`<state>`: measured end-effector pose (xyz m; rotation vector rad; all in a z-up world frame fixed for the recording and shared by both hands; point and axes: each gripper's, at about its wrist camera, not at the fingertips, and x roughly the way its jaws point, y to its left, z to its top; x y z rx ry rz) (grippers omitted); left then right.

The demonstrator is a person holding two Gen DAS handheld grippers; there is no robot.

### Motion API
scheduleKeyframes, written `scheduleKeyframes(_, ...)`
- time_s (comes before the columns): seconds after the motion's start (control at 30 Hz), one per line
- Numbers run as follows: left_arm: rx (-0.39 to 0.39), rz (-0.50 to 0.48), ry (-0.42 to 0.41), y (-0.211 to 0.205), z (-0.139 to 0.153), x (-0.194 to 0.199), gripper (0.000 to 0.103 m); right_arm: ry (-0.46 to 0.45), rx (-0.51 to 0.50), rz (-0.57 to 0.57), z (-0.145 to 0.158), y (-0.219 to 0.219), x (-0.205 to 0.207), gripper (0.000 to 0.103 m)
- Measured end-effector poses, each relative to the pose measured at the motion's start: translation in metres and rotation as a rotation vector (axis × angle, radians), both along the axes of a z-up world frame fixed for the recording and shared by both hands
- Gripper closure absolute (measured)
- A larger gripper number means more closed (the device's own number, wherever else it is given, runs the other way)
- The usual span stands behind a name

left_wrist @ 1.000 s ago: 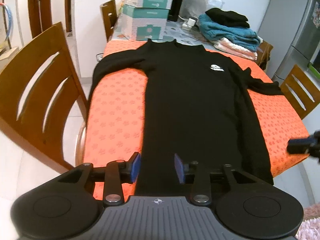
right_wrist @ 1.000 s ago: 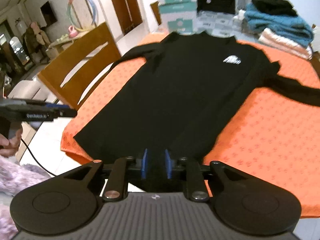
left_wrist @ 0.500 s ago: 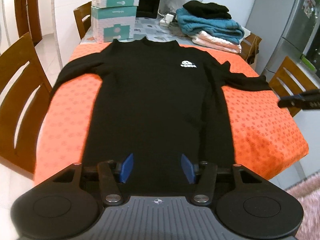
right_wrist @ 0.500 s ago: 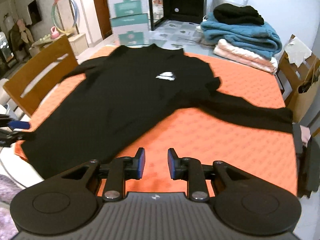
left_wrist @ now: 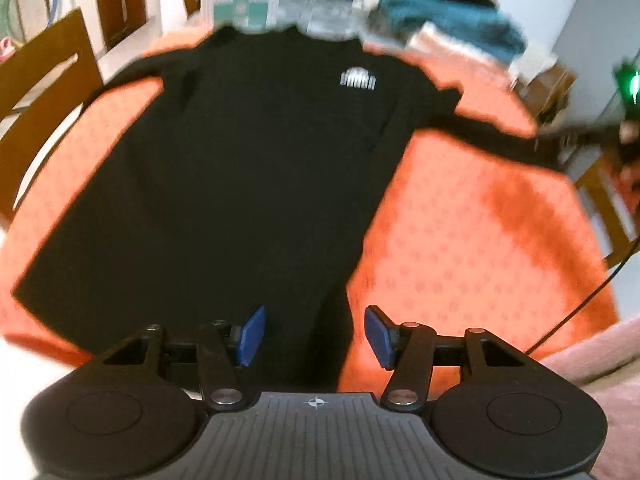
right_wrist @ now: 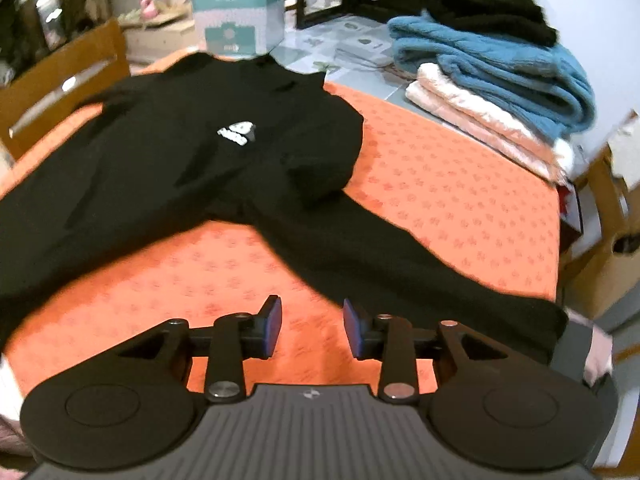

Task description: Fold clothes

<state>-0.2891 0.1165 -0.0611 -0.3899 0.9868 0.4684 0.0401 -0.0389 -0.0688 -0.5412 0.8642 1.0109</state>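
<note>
Left fingers: I read the left gripper (left_wrist: 314, 336) with its blue pads (left_wrist: 250, 336) set wide apart and nothing between them, poised over the hem of the black top (left_wrist: 224, 184).
Right fingers: I read the right gripper (right_wrist: 312, 330) with its pads parted too and empty, over bare orange cloth (right_wrist: 452, 184) just short of the sleeve (right_wrist: 384, 264).
Black top, position: face up and spread flat on the orange cloth, white logo (right_wrist: 237, 133) showing, collar at the end away from me, hem at the near edge.
Sleeve on the logo side: stretched straight out from the body across the cloth, its cuff at the table edge beside the right gripper.
Other sleeve: angled out past the far shoulder; the left view is smeared, so I cannot make out its cuff.
State of fold: none visible; body and sleeves lie open.
Handling, my judgement: a soft, light knit that drapes, sags when lifted and drags on the cloth; not fragile or slippery.
Where to hold, my judgement: pinch at an edge, cuff or hem corner, since mid-panel fabric would bunch.
Beyond the top: a stack of folded clothes (right_wrist: 500, 60) sits past the logo-side shoulder, teal boxes (right_wrist: 238, 12) behind the collar, a wooden chair (left_wrist: 44, 80) past the other sleeve.
</note>
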Motion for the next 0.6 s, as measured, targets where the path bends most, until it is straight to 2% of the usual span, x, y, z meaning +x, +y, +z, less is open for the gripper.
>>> scheduleKeyframes(0.17,0.081,0.013,0.047,-0.011,-0.01,0.009,0.045,-0.02,0.003,0.076,-0.018,0.014,0.03,0.063)
scheduleKeyframes(0.3,0.146,0.024,0.085,-0.021,-0.017,0.016,0.046,-0.098,-0.036,0.148,-0.029,0.024,0.035,0.063)
scheduleKeyframes(0.33,0.163,0.027,0.095,-0.023,-0.019,0.017,0.051,-0.116,-0.05,0.168,-0.031,0.025,0.035,0.063)
scheduleKeyframes(0.37,0.179,0.029,0.104,-0.025,-0.021,0.019,0.062,-0.134,-0.063,0.189,-0.034,0.027,0.035,0.063)
scheduleKeyframes(0.43,0.197,0.031,0.111,-0.029,-0.022,0.022,0.073,-0.165,-0.087,0.229,-0.039,0.028,0.036,0.064)
scheduleKeyframes(0.47,0.199,0.031,0.109,-0.03,-0.021,0.022,0.084,-0.179,-0.097,0.247,-0.042,0.027,0.036,0.064)
scheduleKeyframes(0.53,0.202,0.03,0.104,-0.033,-0.018,0.024,0.093,-0.194,-0.108,0.271,-0.046,0.026,0.037,0.084)
scheduleKeyframes(0.57,0.205,0.029,0.099,-0.034,-0.015,0.025,0.094,-0.189,-0.114,0.278,-0.047,0.025,0.039,0.102)
scheduleKeyframes(0.6,0.209,0.034,0.097,-0.036,-0.012,0.025,0.095,-0.185,-0.115,0.281,-0.047,0.024,0.041,0.102)
